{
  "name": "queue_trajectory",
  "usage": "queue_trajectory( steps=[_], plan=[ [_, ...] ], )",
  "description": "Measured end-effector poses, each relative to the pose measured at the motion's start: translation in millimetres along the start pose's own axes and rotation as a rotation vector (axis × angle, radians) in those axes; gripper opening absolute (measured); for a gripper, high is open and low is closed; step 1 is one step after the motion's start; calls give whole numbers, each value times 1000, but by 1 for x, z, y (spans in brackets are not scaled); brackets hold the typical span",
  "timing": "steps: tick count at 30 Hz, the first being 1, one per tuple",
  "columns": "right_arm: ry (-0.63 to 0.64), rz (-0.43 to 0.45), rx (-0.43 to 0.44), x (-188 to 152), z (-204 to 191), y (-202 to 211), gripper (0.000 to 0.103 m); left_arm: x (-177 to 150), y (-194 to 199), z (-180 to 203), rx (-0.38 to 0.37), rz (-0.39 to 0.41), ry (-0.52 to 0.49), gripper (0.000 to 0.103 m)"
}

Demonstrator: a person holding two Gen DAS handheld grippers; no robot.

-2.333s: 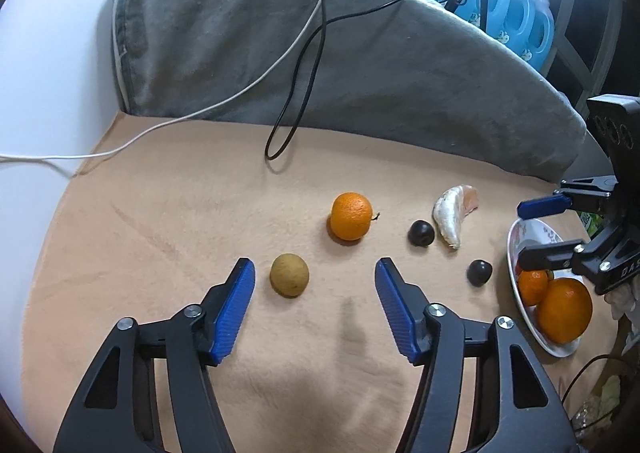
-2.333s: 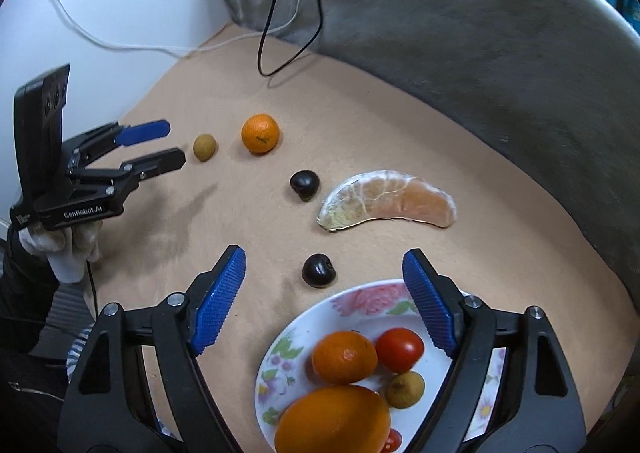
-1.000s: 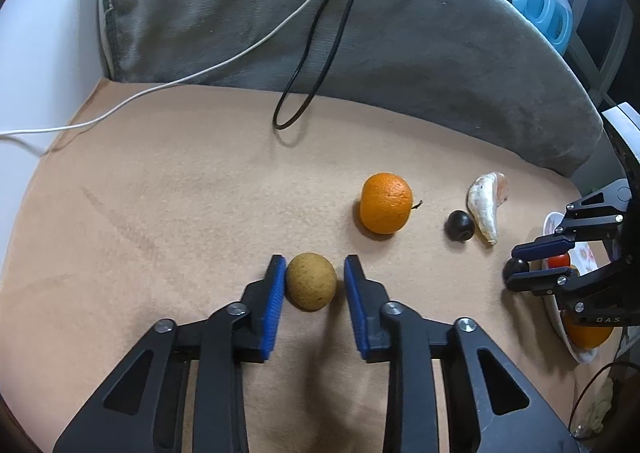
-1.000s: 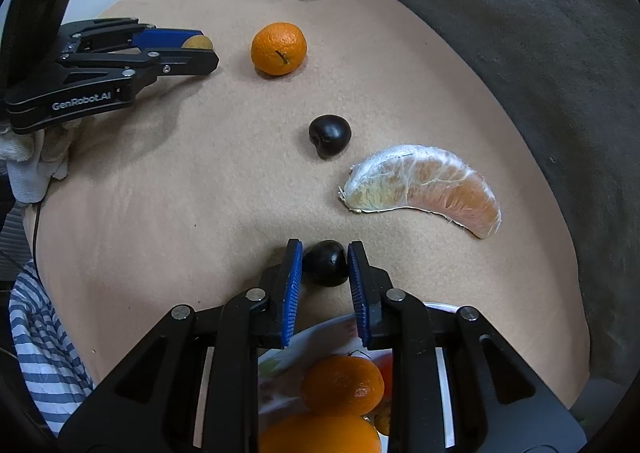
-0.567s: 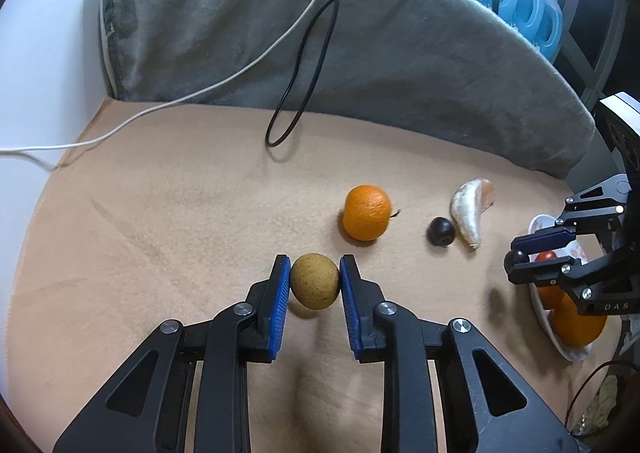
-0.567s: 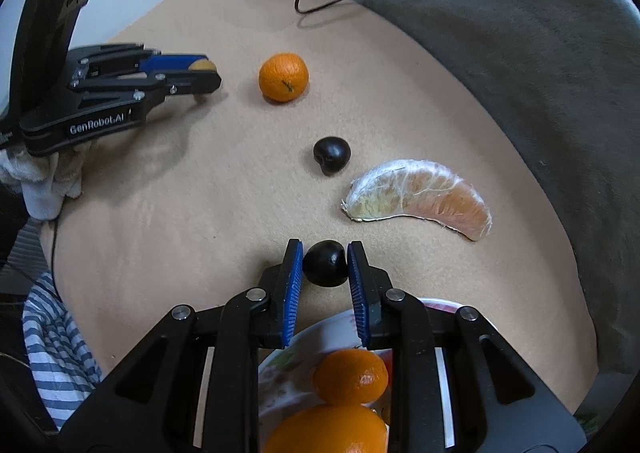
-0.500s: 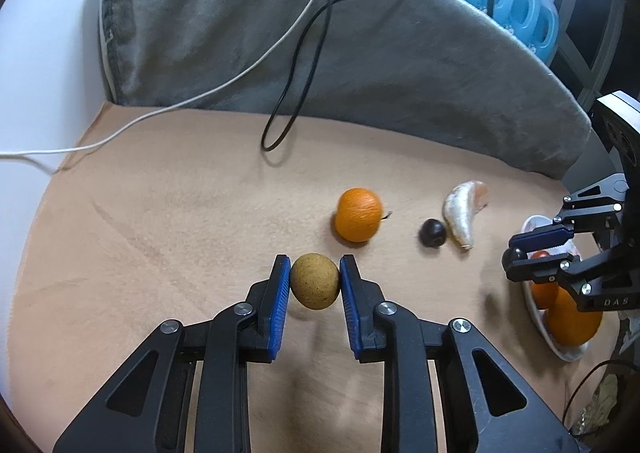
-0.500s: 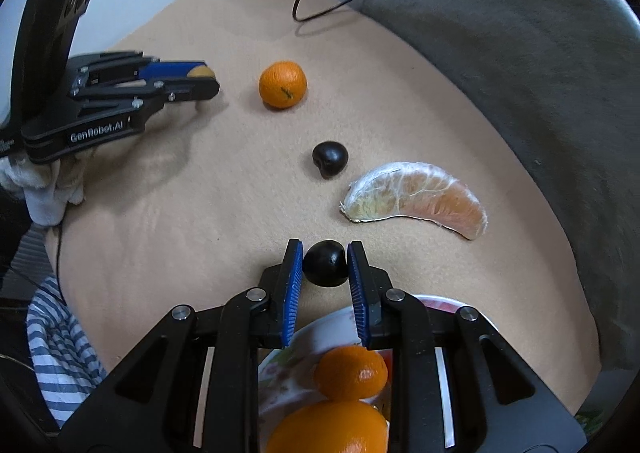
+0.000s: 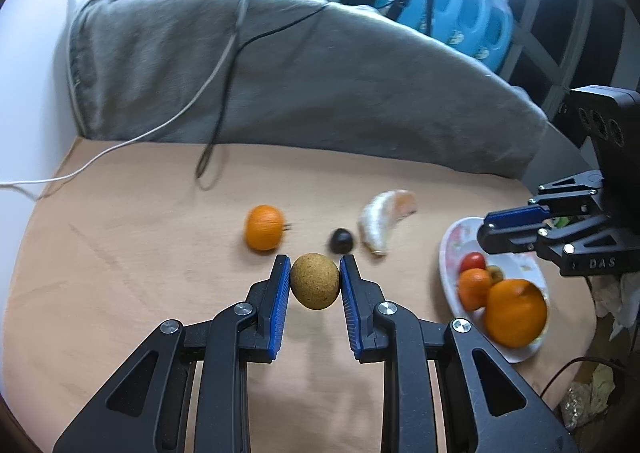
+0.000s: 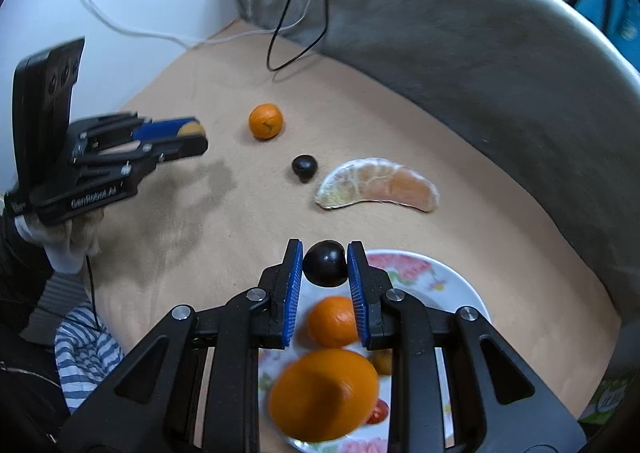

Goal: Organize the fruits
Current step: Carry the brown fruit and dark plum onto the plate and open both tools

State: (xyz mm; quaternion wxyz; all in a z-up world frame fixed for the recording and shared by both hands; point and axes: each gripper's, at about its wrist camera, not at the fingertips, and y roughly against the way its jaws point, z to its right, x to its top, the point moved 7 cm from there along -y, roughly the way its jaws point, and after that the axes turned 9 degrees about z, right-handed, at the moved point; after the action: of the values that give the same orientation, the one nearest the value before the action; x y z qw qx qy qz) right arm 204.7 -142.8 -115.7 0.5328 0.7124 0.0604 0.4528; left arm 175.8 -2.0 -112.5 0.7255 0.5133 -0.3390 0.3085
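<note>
While looking along the left wrist view: pinching a small round tan rough-skinned fruit (image 9: 314, 281) between the blue pads of the black left gripper (image 9: 314, 281), low centre of the frame, clear of the peach-coloured table cloth (image 9: 132, 253). Lying beyond on the cloth: a small orange mandarin (image 9: 264, 227), a dark glossy round fruit (image 9: 341, 241) and a pale peeled citrus segment (image 9: 385, 221), centre of the frame. Sitting at the right edge: a white flowered plate (image 9: 452, 249) already carrying oranges and a red tomato, with the black right gripper (image 9: 496, 229) hovering above its upper rim.

Turning to the right wrist view: clamping a second dark glossy round fruit (image 10: 325, 263) between the narrow-set blue pads of the right gripper (image 10: 325, 265), centre of the frame, just over the plate's (image 10: 448, 277) upper rim. Showing at left: the left gripper (image 10: 188, 137) with the tan fruit (image 10: 191, 128) peeping out.

Risking, probably, a slip: both fruits being round and gripped only at the pad tips, tilting or jolting could squirt them free. Releasing the dark one onto the crowded plate could also send it rolling off the rim.
</note>
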Motion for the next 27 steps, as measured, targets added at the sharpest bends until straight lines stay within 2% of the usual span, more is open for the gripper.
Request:
queue_trajectory(
  steps=[8, 16, 27],
  plan=[
    [-113, 76, -5, -13, 26, 25, 24, 3, 0, 40, -60, 3, -30, 23],
    [-237, 134, -18, -39, 60, 50, 24, 8, -9, 71, -108, 3, -50, 23],
    [-349, 162, -12, -72, 87, 63, 24, 1, -23, 112, -168, -28, -84, 23]
  ],
)
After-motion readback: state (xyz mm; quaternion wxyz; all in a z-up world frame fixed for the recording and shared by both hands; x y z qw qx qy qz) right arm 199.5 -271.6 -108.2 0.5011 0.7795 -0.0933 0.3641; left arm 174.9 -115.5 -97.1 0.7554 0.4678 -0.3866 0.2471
